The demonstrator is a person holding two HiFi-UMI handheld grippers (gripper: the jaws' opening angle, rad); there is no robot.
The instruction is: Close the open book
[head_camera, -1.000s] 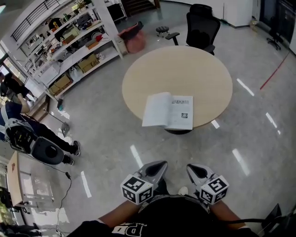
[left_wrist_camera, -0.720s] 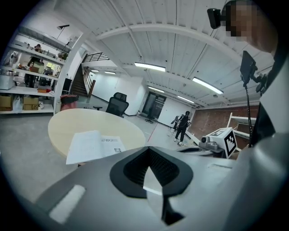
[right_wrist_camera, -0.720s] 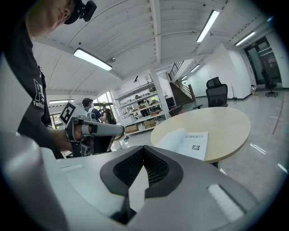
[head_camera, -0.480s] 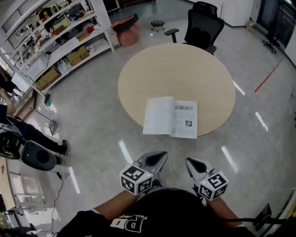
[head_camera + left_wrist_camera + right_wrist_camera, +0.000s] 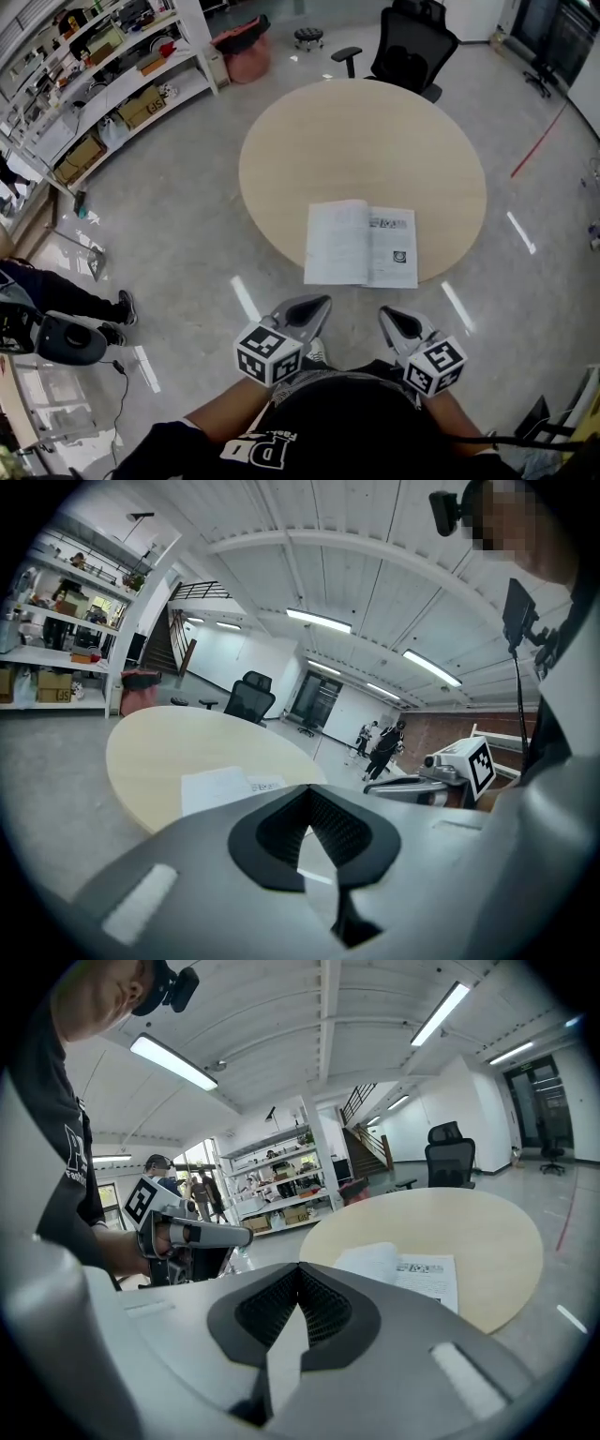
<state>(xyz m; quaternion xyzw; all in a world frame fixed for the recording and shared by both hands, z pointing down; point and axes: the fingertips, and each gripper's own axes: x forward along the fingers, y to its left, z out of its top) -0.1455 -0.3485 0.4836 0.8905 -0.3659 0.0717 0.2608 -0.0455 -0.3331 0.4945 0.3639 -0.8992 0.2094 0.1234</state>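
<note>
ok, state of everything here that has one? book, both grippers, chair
book: open, lying flat by the near edge of the table, nothing touching it.
left gripper: shut, empty, short of the table.
right gripper: shut, empty, short of the table.
chair: unoccupied, at the table's far side.

Matt paper book on smooth, pale wood-look table; glossy grey floor reflects lights.
</note>
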